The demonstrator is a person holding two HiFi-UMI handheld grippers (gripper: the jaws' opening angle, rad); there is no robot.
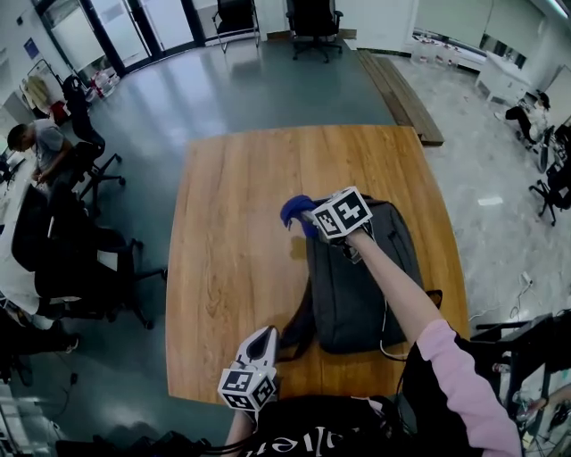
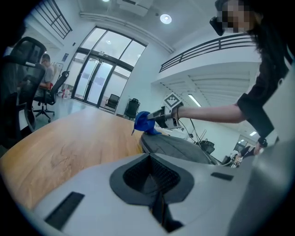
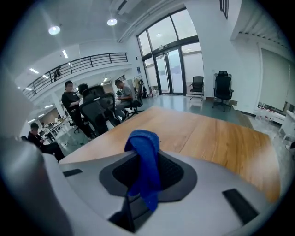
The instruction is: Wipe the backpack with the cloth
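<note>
A dark grey backpack [image 1: 361,277] lies flat on the right half of the wooden table [image 1: 232,250]. My right gripper [image 1: 303,217] is shut on a blue cloth [image 1: 296,211], held above the backpack's far left corner. In the right gripper view the blue cloth [image 3: 144,161] hangs out from between the closed jaws. My left gripper [image 1: 264,337] sits near the table's front edge beside the backpack's near left corner, shut with nothing in it. In the left gripper view the backpack [image 2: 177,146] and the cloth [image 2: 144,122] lie ahead.
Black office chairs [image 1: 67,259] and seated people [image 1: 40,147] are left of the table. A wooden bench [image 1: 401,94] lies on the floor beyond it, with more chairs [image 1: 314,22] by the far wall. A white cable [image 1: 385,326] trails by the backpack's right side.
</note>
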